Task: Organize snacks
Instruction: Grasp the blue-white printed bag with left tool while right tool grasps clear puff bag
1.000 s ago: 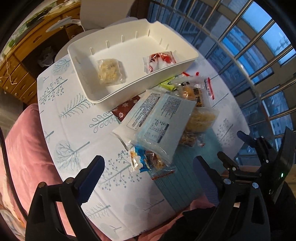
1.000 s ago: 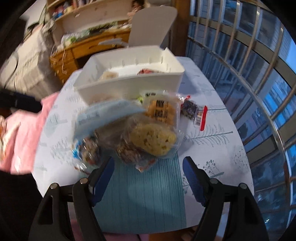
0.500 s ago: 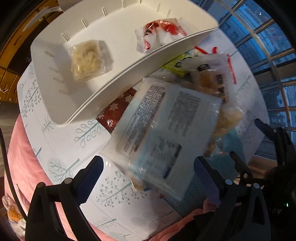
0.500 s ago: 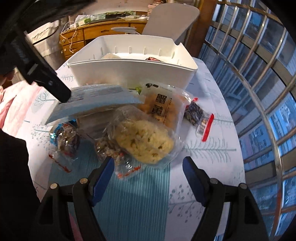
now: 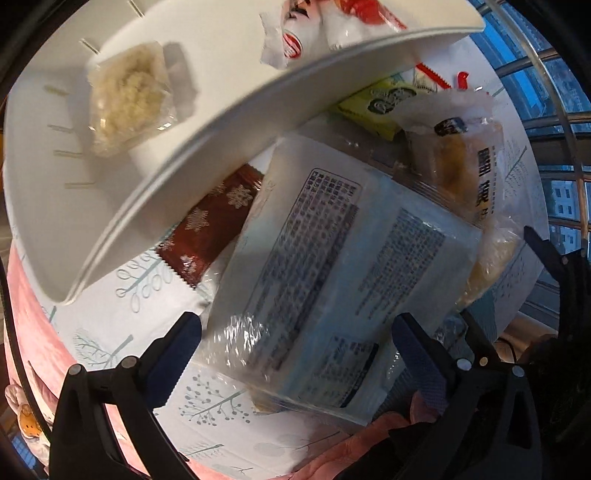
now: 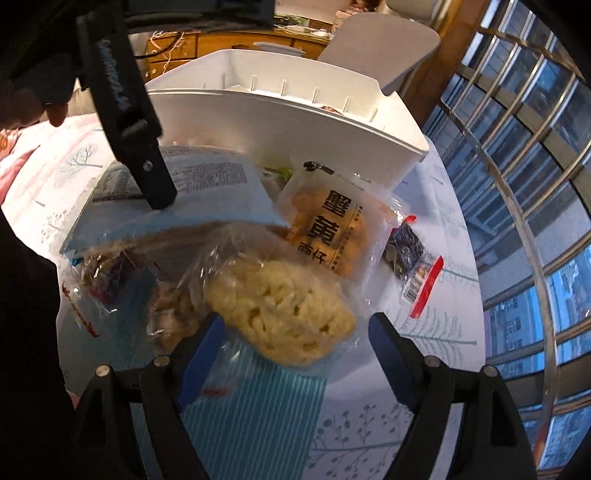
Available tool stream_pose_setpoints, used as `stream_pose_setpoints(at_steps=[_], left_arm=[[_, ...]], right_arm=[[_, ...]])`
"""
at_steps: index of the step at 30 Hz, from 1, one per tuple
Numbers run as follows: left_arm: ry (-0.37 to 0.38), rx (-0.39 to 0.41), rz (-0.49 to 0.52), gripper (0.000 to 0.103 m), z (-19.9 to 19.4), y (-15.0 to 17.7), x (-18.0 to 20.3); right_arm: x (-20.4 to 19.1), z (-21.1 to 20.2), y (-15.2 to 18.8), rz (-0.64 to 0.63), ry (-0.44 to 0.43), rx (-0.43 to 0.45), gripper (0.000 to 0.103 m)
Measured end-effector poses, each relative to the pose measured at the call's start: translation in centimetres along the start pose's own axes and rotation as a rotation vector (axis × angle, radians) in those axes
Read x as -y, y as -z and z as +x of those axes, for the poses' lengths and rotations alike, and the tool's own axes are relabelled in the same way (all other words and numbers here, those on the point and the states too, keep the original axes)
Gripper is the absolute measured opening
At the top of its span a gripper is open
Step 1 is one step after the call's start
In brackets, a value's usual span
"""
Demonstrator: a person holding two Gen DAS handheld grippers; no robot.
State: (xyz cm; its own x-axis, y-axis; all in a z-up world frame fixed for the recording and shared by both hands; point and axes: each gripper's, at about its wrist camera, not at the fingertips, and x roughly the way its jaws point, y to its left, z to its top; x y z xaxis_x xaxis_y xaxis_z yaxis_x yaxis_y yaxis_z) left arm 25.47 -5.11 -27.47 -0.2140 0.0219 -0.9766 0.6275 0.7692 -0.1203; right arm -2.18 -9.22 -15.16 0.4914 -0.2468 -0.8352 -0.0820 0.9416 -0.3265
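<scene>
A pile of snack packets lies on the round table in front of a white bin (image 5: 207, 147). On top is a large pale-blue packet with printed labels (image 5: 343, 266), also in the right wrist view (image 6: 207, 184). My left gripper (image 5: 295, 354) is open, its fingers on either side of that packet's near end. My right gripper (image 6: 291, 350) is open just before a clear bag of yellow noodle snack (image 6: 280, 314). The bin holds a noodle bag (image 5: 129, 96) and a red-white packet (image 5: 314, 29).
A dark red snowflake packet (image 5: 210, 232), a yellow-green packet (image 5: 380, 107) and an orange crab-roe bag (image 6: 336, 236) lie by the bin wall. A small dark packet with a red strip (image 6: 410, 266) lies to the right. Window bars stand beyond the table's right edge.
My left gripper has moved down and forward onto the pale-blue packet, which now fills its view. My right gripper has moved closer to the yellow noodle bag.
</scene>
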Motion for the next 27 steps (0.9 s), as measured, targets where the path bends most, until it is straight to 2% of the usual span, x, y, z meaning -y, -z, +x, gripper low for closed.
stream_pose_setpoints(at_steps=[5, 12, 23, 25, 27], left_arm=[[0.039, -0.034, -0.007, 0.103, 1.4, -1.0, 0.2], [0.066, -0.039, -0.032, 0.103, 2.7, -2.2, 0.1], [0.050, -0.001, -0.066, 0.103, 3.4, -3.4, 0.2], [0.044, 0.014, -0.075, 0.103, 3.6, -1.7, 0.9], [0.034, 0.025, -0.079, 0.103, 3.7, -1.5, 1.2]], right_arm=[[-0.1, 0.0, -0.1, -0.039, 0.007, 0.028, 0.083], [0.1, 0.5, -0.2, -0.059, -0.015, 0.032, 0.084], [-0.6, 1.6, -0.3, -0.081, -0.031, 0.012, 0.083], [-0.6, 1.6, -0.2, -0.078, -0.037, 0.009, 0.082], [-0.6, 1.6, -0.2, -0.074, -0.045, 0.007, 0.080]])
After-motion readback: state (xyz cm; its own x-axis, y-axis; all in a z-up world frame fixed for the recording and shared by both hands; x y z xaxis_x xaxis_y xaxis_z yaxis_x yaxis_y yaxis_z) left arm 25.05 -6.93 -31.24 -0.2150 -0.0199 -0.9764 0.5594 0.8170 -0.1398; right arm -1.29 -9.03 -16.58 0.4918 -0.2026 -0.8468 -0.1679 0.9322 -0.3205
